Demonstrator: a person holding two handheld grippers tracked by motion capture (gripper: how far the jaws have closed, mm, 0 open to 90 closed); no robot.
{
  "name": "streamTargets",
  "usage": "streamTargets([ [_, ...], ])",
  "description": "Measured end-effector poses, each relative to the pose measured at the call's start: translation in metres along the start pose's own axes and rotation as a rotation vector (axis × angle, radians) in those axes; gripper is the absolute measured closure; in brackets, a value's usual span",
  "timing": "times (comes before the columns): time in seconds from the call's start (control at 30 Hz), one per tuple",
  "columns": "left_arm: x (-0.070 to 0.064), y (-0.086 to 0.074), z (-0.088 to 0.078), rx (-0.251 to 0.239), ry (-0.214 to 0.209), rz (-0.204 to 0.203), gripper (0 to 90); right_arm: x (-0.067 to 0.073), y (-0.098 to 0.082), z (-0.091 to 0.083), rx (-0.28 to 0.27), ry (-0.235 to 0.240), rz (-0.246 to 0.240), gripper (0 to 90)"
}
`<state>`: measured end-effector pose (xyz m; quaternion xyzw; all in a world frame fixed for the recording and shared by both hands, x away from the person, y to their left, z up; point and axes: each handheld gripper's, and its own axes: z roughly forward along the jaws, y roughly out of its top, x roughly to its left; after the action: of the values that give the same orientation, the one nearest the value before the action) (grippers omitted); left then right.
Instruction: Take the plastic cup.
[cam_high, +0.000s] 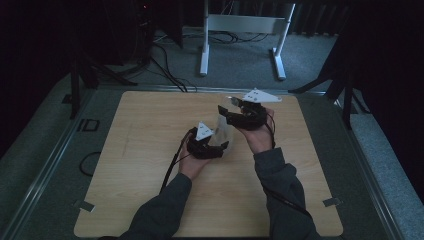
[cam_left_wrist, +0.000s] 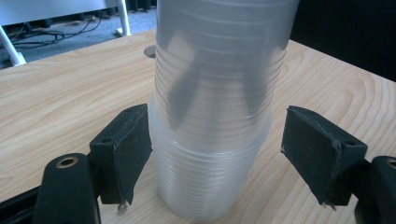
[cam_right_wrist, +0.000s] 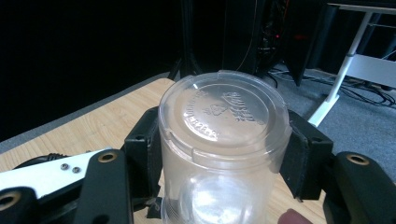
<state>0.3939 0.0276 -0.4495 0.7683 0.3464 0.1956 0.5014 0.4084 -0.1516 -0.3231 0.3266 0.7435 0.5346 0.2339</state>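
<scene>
Stack of clear plastic cups (cam_left_wrist: 212, 140) stands upside down near the middle of the wooden table (cam_high: 150, 150), between both hands; right gripper (cam_right_wrist: 219, 154) clamped on the top cup (cam_right_wrist: 222, 140), both pads pressed against its wall just under the upturned base; left gripper (cam_left_wrist: 215, 154) straddles the lower cups, one pad touching the stack, the other clear of it, so released; in the high view, left gripper (cam_high: 212, 145) sits lower, right gripper (cam_high: 235, 114) higher.

High view looks down on the table (cam_high: 150, 150); both gripper views closely share the clear cups (cam_left_wrist: 215, 116).
</scene>
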Motion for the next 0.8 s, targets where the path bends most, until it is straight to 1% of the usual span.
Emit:
streamTargets([
  [0.1,0.0,0.001,-0.002,-0.007,0.0,-0.004,23.8,-0.002,0.002,-0.002,-0.004,0.007,0.011,40.4],
  [0.2,0.001,0.002,-0.003,-0.013,-0.001,-0.006,23.8,-0.003,0.003,-0.003,-0.005,0.004,0.011,40.4],
  [0.4,0.003,0.001,-0.004,-0.007,-0.008,-0.014,23.9,-0.005,0.008,-0.007,-0.019,0.008,0.019,40.6],
  [0.53,0.002,0.002,-0.006,-0.012,-0.007,-0.005,24.0,-0.006,0.012,-0.01,-0.026,0.007,0.024,40.7],
  [0.67,0.002,0.002,-0.006,-0.02,-0.011,-0.011,24.0,-0.008,0.015,-0.016,-0.04,0.001,0.019,40.8],
  [0.7,0.002,0.002,-0.006,-0.02,-0.011,-0.011,24.9,-0.008,0.015,-0.016,-0.04,0.001,0.019,40.8],
  [0.8,0.003,0.001,-0.007,-0.02,-0.014,-0.009,26.6,-0.011,0.018,-0.024,-0.057,-0.002,0.024,40.9],
])
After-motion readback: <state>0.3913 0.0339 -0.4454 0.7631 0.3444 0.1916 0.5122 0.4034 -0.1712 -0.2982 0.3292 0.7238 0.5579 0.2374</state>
